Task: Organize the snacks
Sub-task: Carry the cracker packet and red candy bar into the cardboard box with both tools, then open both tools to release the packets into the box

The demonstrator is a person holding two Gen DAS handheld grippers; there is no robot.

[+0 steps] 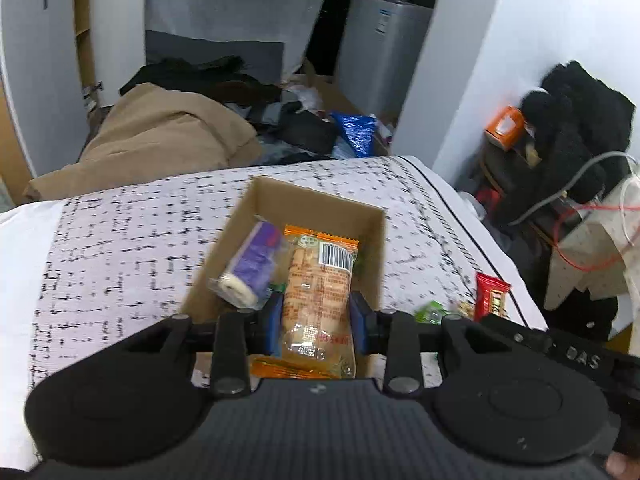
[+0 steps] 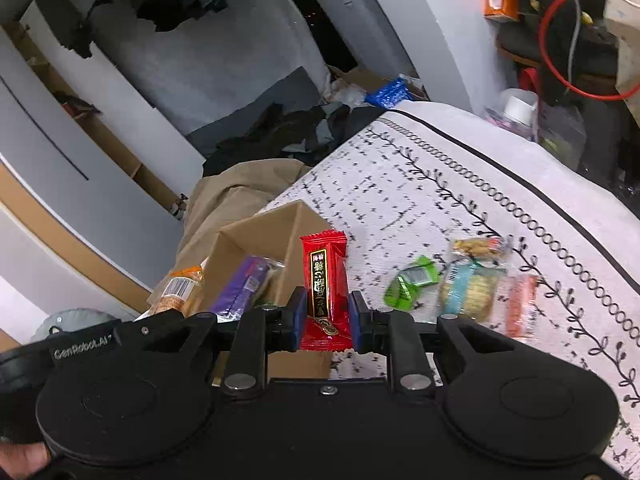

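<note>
An open cardboard box [image 1: 304, 196] [image 2: 256, 240] sits on the patterned white bedspread [image 1: 120, 248]. My left gripper [image 1: 317, 324] is shut on an orange-trimmed clear pack of biscuits [image 1: 320, 292], held over the box. A purple snack pack [image 1: 252, 268] [image 2: 244, 284] lies inside the box. My right gripper [image 2: 324, 320] is shut on a red snack bar [image 2: 324, 284] [image 1: 491, 294] beside the box's right wall. Loose on the bedspread to the right lie a green packet [image 2: 410, 284] [image 1: 430, 312], a light-blue cracker pack [image 2: 468, 288], a nut packet [image 2: 478, 249] and a pink-orange packet [image 2: 522, 308].
Beyond the bed's far edge are a tan coat [image 1: 168, 132], dark clothes [image 1: 224, 76] and a blue bag [image 1: 358, 130]. A cluttered stand with red cables [image 1: 588, 236] and an orange box [image 1: 506, 126] is at the right. A hand [image 2: 20, 458] holds the right gripper.
</note>
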